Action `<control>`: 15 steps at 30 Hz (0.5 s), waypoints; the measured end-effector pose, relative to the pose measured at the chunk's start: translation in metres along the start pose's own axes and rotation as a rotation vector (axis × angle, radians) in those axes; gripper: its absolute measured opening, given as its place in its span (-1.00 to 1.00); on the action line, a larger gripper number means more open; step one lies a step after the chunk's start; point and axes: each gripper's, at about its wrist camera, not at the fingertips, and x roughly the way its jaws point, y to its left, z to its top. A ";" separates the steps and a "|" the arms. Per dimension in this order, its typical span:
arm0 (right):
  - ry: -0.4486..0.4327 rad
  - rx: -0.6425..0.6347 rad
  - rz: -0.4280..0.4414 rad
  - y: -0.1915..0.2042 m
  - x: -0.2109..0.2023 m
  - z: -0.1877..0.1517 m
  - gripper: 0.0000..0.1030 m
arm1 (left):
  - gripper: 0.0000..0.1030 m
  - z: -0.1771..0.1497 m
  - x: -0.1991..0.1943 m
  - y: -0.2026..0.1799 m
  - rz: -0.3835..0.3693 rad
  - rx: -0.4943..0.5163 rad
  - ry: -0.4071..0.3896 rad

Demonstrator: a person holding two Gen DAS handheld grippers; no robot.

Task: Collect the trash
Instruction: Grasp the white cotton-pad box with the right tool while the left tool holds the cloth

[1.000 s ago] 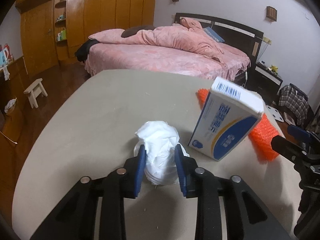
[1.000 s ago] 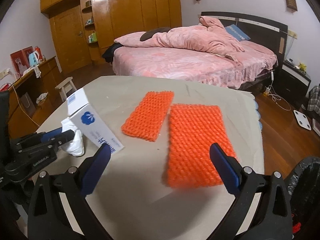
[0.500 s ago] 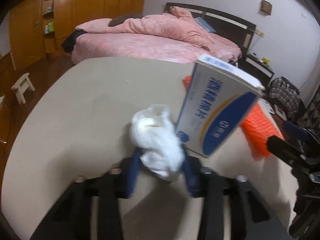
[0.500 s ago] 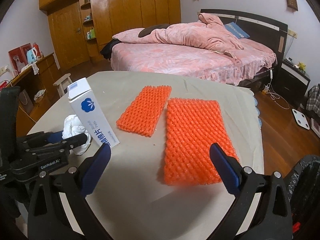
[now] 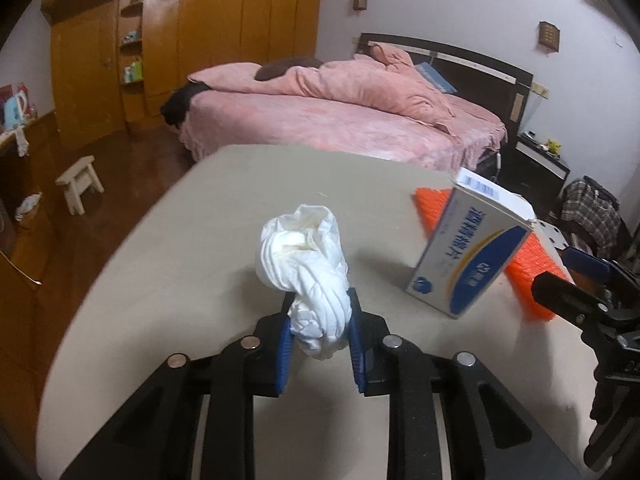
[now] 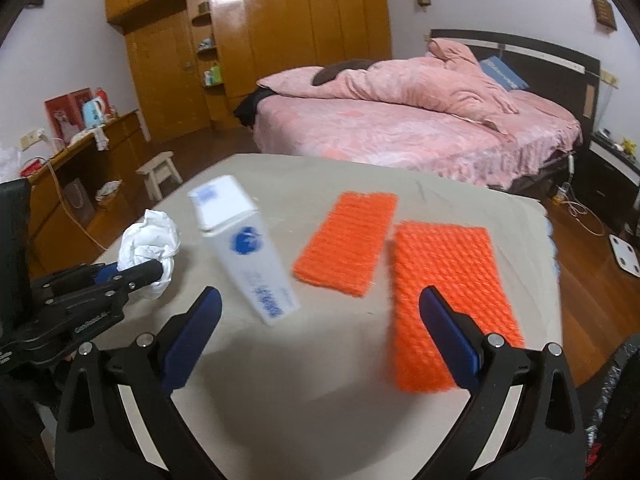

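Left wrist view: left gripper (image 5: 318, 338) had just been closing, blue pads pinched on crumpled white tissue wad (image 5: 306, 268), bulk of wad sticking up past the tips, clear of beige table (image 5: 168, 280). White-blue box (image 5: 472, 256) to the right, tilted, w/ orange mesh (image 5: 532, 276) behind it.

Right wrist view: right gripper (image 6: 320, 334) spread wide, nothing btwn pads. Large orange mesh sheet (image 6: 448, 288) just ahead by right pad; smaller mesh sheet (image 6: 348, 244) farther ahead, center. Box ahead-left, blurred. Wad far left, in the other tool.
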 end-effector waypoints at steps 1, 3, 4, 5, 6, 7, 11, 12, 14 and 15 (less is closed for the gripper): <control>0.002 -0.010 0.005 0.004 0.002 0.001 0.87 | -0.53 0.001 -0.002 0.002 0.008 0.002 -0.005; 0.004 -0.021 0.011 0.011 0.006 0.002 0.87 | -0.53 0.002 -0.005 0.005 0.022 0.010 -0.015; 0.006 -0.023 0.014 0.013 0.008 0.003 0.87 | -0.53 0.002 -0.007 0.006 0.024 0.011 -0.021; 0.007 -0.023 0.017 0.016 0.010 0.004 0.87 | -0.53 0.002 -0.009 0.007 0.025 0.010 -0.025; 0.007 -0.023 0.022 0.018 0.013 0.006 0.87 | -0.53 0.003 -0.011 0.008 0.027 0.008 -0.029; 0.006 -0.027 0.024 0.020 0.015 0.007 0.87 | -0.53 0.003 -0.012 0.009 0.030 0.007 -0.032; -0.009 -0.052 0.030 0.029 0.023 0.014 0.83 | -0.53 0.007 -0.014 0.012 0.043 0.005 -0.039; -0.008 -0.058 0.032 0.031 0.026 0.016 0.78 | -0.53 0.008 -0.014 0.015 0.048 0.002 -0.041; -0.004 -0.065 0.037 0.032 0.030 0.019 0.61 | -0.53 0.009 -0.015 0.018 0.053 -0.004 -0.044; 0.002 -0.066 0.044 0.033 0.033 0.021 0.52 | -0.53 0.010 -0.016 0.019 0.056 -0.008 -0.045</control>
